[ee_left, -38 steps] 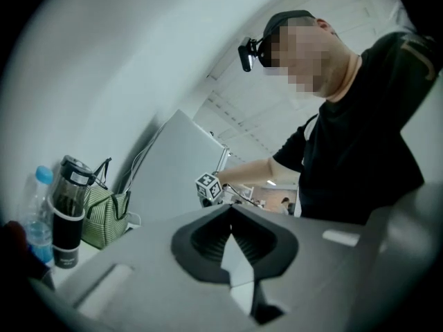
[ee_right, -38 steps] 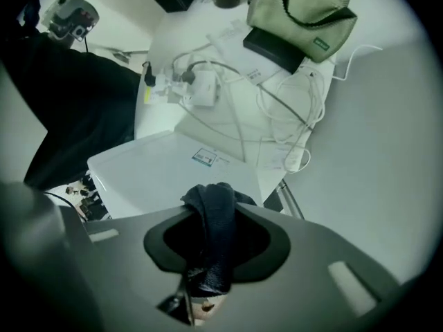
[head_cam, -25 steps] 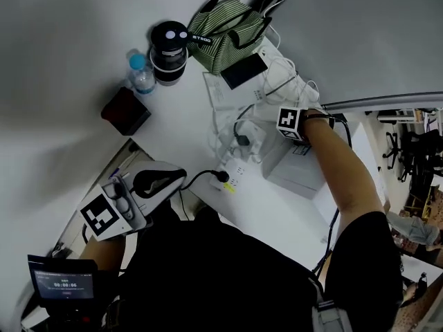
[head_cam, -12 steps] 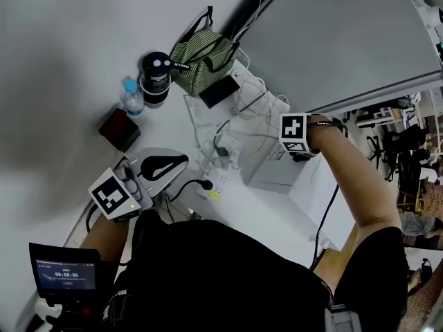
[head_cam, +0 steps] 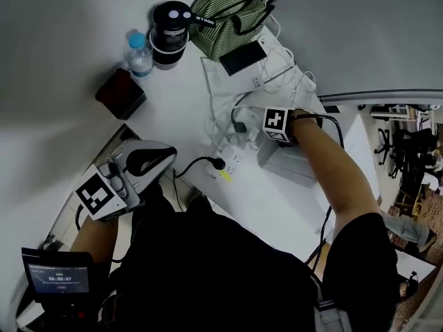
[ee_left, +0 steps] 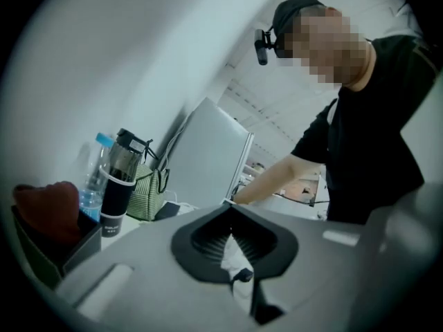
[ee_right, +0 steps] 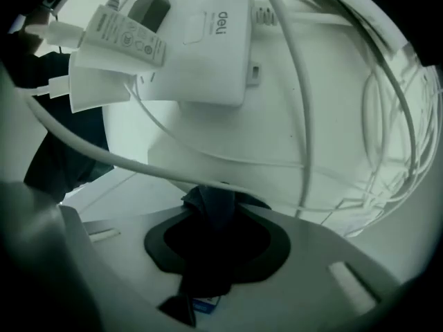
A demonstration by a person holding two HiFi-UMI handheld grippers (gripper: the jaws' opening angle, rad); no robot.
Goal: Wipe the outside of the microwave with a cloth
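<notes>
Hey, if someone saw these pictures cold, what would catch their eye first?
Probably the tangle of white cables sprawled over the middle of the table, next to the green striped bag at its far edge. Then the right gripper, shut on a dark cloth right by the white box.

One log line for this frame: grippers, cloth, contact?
left gripper: shut, empty | right gripper: shut on dark cloth | dark cloth: up against white box, contact unclear
</notes>
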